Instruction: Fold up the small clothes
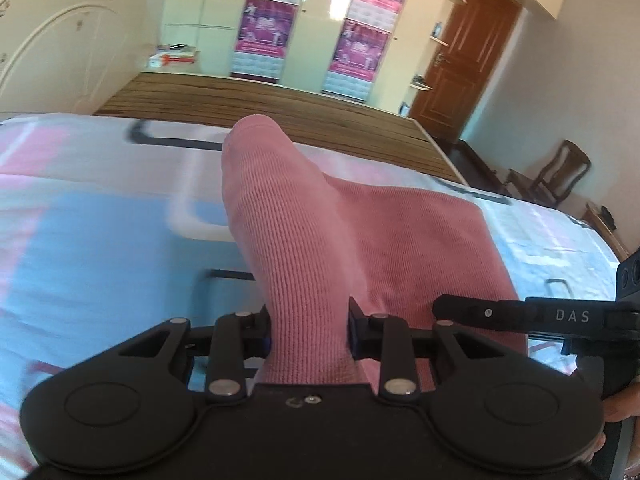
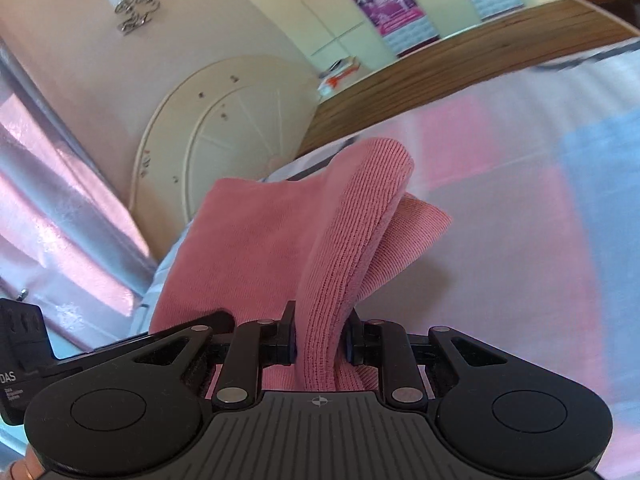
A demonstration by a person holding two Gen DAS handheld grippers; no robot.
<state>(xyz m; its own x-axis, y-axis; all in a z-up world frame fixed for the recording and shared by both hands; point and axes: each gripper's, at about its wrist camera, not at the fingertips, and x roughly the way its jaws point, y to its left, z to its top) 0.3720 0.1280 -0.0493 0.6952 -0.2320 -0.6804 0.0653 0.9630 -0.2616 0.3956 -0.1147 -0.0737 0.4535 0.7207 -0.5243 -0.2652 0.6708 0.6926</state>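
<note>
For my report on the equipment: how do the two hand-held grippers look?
Both are matte black. The left gripper and right gripper have rounded side lobes with disc shapes, linkage bars with silver rivets, and blue-edged fingers. White "DAS" lettering marks each.

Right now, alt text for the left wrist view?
The left tool is shut on a raised fold of a pink cloth over a pink-and-blue bedsheet. The right tool reaches in from the right edge, with wardrobes behind.
</note>
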